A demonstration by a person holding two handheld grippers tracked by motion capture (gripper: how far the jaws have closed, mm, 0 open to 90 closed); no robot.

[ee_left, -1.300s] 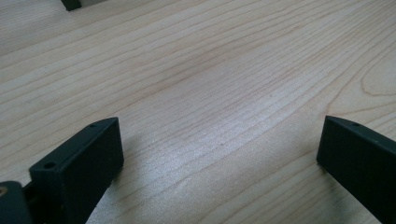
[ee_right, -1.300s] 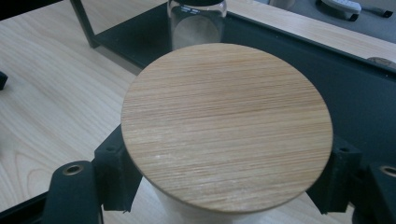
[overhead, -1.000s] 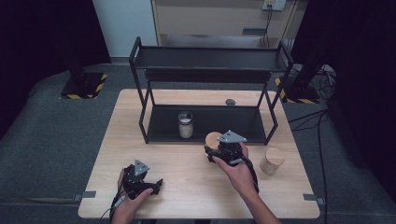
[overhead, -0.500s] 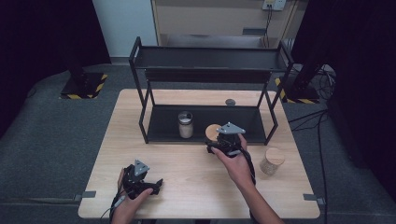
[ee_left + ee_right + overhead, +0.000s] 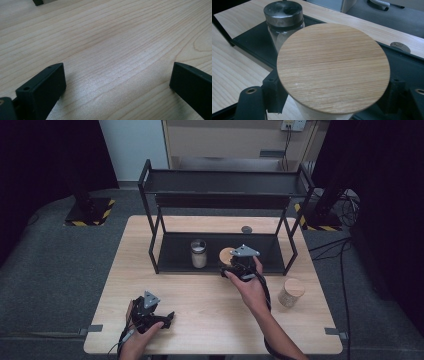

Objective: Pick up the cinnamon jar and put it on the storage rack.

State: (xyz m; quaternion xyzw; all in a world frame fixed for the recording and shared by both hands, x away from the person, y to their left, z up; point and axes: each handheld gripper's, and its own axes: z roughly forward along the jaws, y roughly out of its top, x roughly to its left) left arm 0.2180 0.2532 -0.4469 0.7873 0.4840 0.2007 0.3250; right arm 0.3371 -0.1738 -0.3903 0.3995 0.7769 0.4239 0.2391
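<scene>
At the table's near edge, the left gripper (image 5: 167,316) is rested on the bare wood, jaws spread wide apart. Farther on, a wooden-lidded jar (image 5: 333,67) is clamped between the right gripper's (image 5: 233,268) jaws at the rack's (image 5: 150,251) bottom shelf, just beside a metal-lidded jar (image 5: 198,253).

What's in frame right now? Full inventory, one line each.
Table: 1, light wood, centre of floor.
Shelf rack: 1, black, two tiers, on the table's far half.
Metal-lidded jar: 1, clear glass, on the rack's lower tier.
Wooden-lidded jar: 1, between the right gripper's jaws, at the lower tier's front.
Second wooden-lidded jar: 1, on the table, right side.
Small disc: 1, dark grey, on the table behind the rack.
Left gripper: 1, black, jaws apart over bare table, near edge.
Right gripper: 1, black, at the rack.
</scene>
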